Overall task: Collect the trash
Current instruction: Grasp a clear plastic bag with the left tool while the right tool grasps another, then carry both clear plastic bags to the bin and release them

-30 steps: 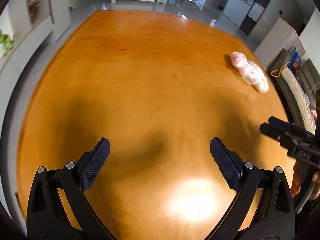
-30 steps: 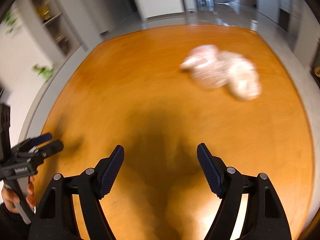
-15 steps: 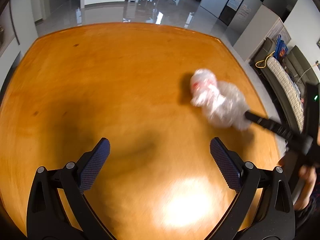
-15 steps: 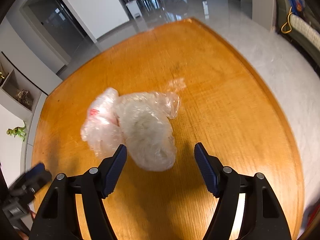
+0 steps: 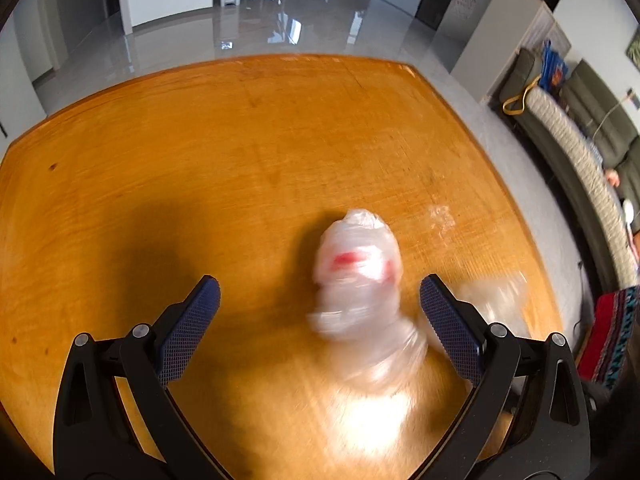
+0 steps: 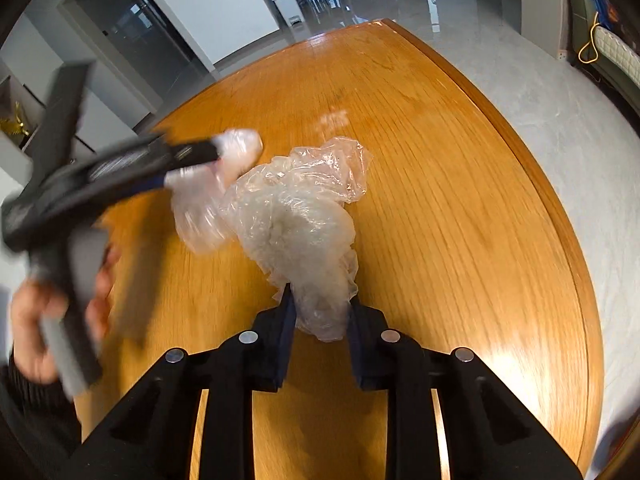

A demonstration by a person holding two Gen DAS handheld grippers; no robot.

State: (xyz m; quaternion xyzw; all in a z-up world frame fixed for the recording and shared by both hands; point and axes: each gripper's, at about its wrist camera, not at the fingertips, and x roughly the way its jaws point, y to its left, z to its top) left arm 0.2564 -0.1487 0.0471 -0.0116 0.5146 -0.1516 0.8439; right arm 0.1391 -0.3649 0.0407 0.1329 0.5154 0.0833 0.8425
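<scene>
A crumpled clear plastic bag [image 6: 296, 216] with red print lies on the orange wooden table [image 6: 460, 216]. My right gripper [image 6: 322, 308] is shut on the bag's near end. In the left wrist view the bag [image 5: 360, 276] is blurred and sits between the spread fingers of my left gripper [image 5: 320, 308], closer to the right finger. That gripper is open. In the right wrist view the left gripper [image 6: 192, 160] reaches the bag's far left end, blurred by motion.
The table's right edge [image 6: 560, 208] runs close to the bag, with grey floor beyond. A sofa [image 5: 580, 152] stands to the right. A small shiny patch [image 5: 440, 216] lies on the wood just past the bag.
My right gripper closed on the bag's near end. My left gripper swung right and forward until the bag sits between its open fingers.
</scene>
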